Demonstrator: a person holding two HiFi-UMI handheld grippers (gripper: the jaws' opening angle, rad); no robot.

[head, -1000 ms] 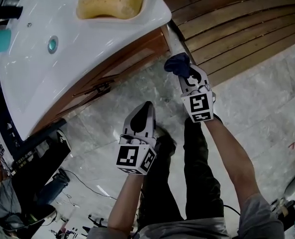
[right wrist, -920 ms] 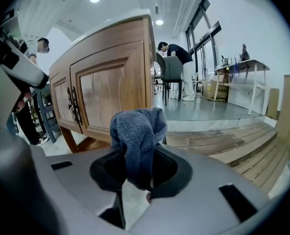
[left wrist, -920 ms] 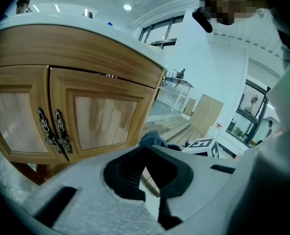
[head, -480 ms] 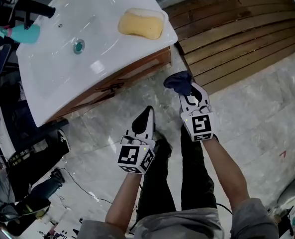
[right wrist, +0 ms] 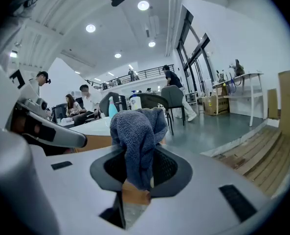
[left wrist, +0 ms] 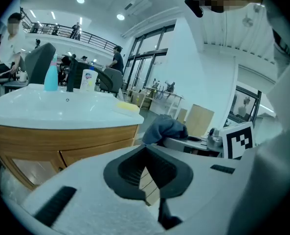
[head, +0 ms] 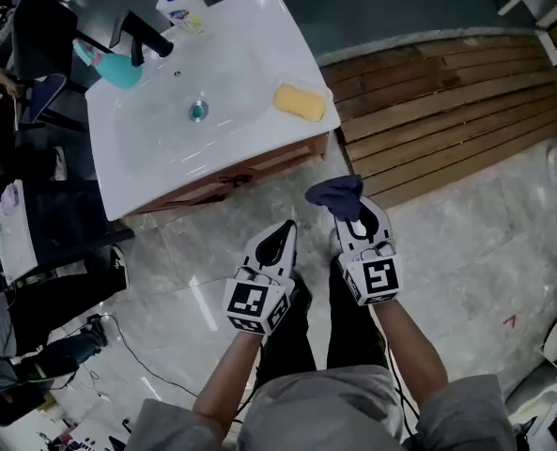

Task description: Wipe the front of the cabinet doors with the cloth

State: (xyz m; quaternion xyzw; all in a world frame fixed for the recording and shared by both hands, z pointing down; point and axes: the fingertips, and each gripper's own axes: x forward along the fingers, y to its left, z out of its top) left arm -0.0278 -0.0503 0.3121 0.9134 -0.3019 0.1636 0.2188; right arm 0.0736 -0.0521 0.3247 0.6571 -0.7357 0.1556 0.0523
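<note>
Blue-grey cloth held clear of the cabinet doors
Head view: my right gripper clamps the cloth, apart from the wood. Left gripper view: left gripper closed, empty. Right gripper view: only a fold is pinched, so I judge that rubbing could tug it free.

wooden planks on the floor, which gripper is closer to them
Right. The right gripper, jaws shut on the cloth, hangs beside the near edge of the wooden planks; the left gripper sits farther off, beyond it.
</note>
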